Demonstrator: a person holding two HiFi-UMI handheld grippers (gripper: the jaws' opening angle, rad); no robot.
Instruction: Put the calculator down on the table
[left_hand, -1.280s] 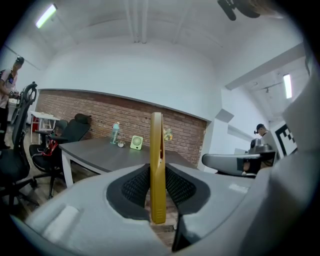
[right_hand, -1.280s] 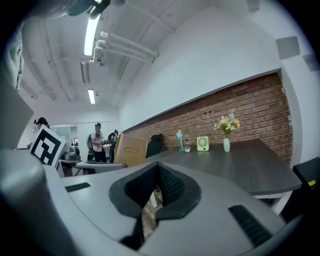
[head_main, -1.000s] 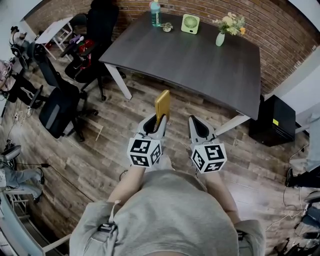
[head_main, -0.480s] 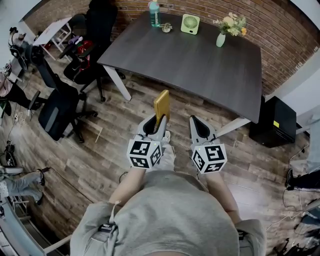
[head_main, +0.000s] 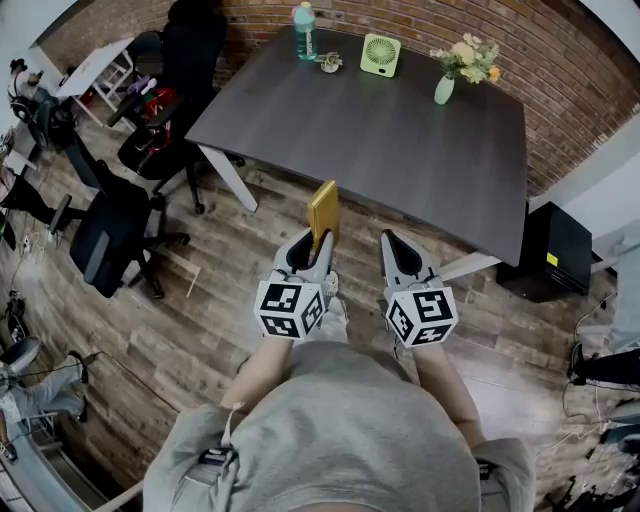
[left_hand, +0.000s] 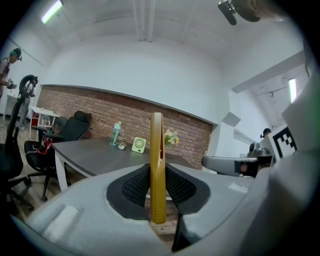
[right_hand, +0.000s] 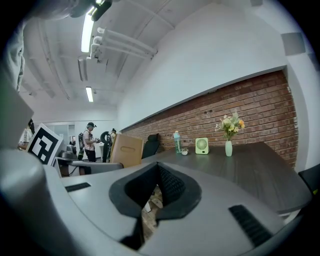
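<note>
A thin gold calculator (head_main: 323, 208) stands upright on its edge between the pads of my left gripper (head_main: 318, 246), which is shut on it. In the left gripper view the calculator (left_hand: 156, 165) rises as a narrow gold strip out of the left gripper (left_hand: 156, 172), over wooden floor short of the dark table (left_hand: 95, 152). My right gripper (head_main: 392, 240) is beside it, shut with nothing in it. The right gripper view shows the right gripper (right_hand: 159, 167) closed to a point and the calculator (right_hand: 126, 149) off to its left. The dark grey table (head_main: 380, 130) lies just ahead of both grippers.
At the table's far edge stand a blue bottle (head_main: 303, 17), a small plant pot (head_main: 329, 62), a green fan (head_main: 380, 48) and a vase of flowers (head_main: 445, 85). Black office chairs (head_main: 110, 225) are on the left, a black cabinet (head_main: 553, 255) on the right. People stand far off (right_hand: 90, 137).
Both grippers and the person have moved forward towards the table, whose near edge now lies closer. The calculator stays upright in the left gripper's grip.
</note>
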